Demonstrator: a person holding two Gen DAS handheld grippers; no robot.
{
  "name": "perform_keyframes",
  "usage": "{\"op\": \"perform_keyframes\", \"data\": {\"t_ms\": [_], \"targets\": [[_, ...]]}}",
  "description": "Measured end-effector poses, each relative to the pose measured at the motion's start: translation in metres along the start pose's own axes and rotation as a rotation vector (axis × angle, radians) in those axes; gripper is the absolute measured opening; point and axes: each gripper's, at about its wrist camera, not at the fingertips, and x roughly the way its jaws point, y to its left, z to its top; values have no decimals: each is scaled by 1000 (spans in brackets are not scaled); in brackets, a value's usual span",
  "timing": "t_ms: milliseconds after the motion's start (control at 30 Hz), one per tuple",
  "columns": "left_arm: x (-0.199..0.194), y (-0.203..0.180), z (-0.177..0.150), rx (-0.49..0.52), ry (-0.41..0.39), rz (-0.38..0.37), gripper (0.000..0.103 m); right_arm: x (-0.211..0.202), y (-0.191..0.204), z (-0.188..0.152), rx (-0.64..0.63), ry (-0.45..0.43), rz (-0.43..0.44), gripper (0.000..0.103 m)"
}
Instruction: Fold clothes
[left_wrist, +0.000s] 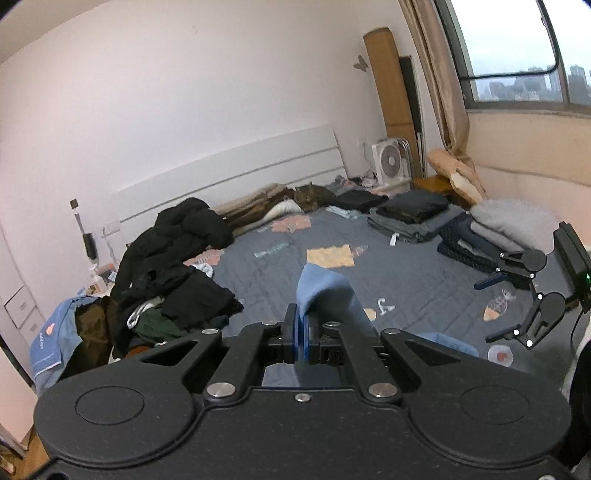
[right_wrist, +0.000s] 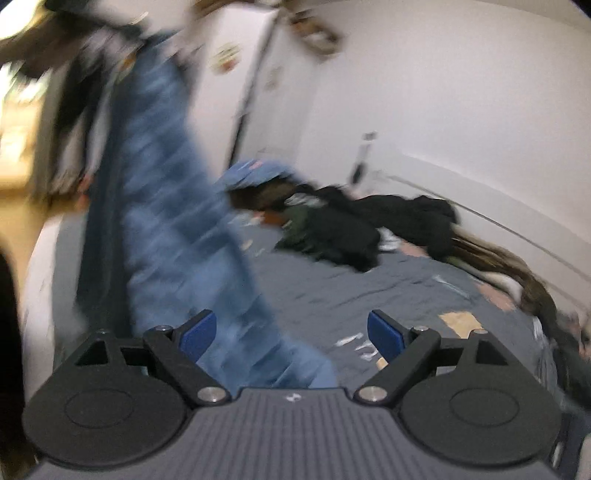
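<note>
- Across the middle of the left wrist view, a bed (left_wrist: 295, 236) under a grey-blue patterned quilt fills the frame, with a white headboard (left_wrist: 236, 166) behind it at centre left.
- At the left of that view a heap of dark unfolded clothes (left_wrist: 177, 273) lies on the quilt; at the right, stacks of folded clothes (left_wrist: 436, 218) sit near a window (left_wrist: 524, 48) in the upper right corner.
- A light blue garment (right_wrist: 173, 229) hangs in a long strip from the upper left of the right wrist view down to the bottom centre, heavily blurred.
- At the bottom centre of the left wrist view, the left gripper (left_wrist: 303, 332) has its jaws clamped together on a corner of that garment, which stands up above the blue pads.
- At the bottom of the right wrist view, the right gripper (right_wrist: 291, 334) has its jaws wide apart; the blue strip passes beside its left pad, and whether they touch cannot be told.
- Near the headboard a cat (left_wrist: 312, 195) lies on the bed.
</note>
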Motion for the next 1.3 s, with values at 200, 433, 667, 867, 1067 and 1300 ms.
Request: {"op": "perform_keyframes", "data": {"t_ms": [200, 433, 667, 867, 1067, 1300], "targets": [[2, 1, -6, 1, 18, -15, 3, 17, 39, -3, -360, 129, 117, 89], [0, 0, -15, -7, 40, -23, 3, 52, 68, -17, -609, 198, 203, 86], [-5, 8, -15, -18, 32, 8, 3, 92, 58, -19, -533, 266, 206, 4], [-26, 29, 0, -17, 1, 100, 3, 72, -2, 36, -215, 131, 40, 3], [-65, 53, 38, -5, -78, 219, 3, 0, -86, 135, 60, -94, -174, 2], [-145, 54, 103, 61, -242, 326, 3, -85, -126, 234, 205, -302, -310, 2]]}}
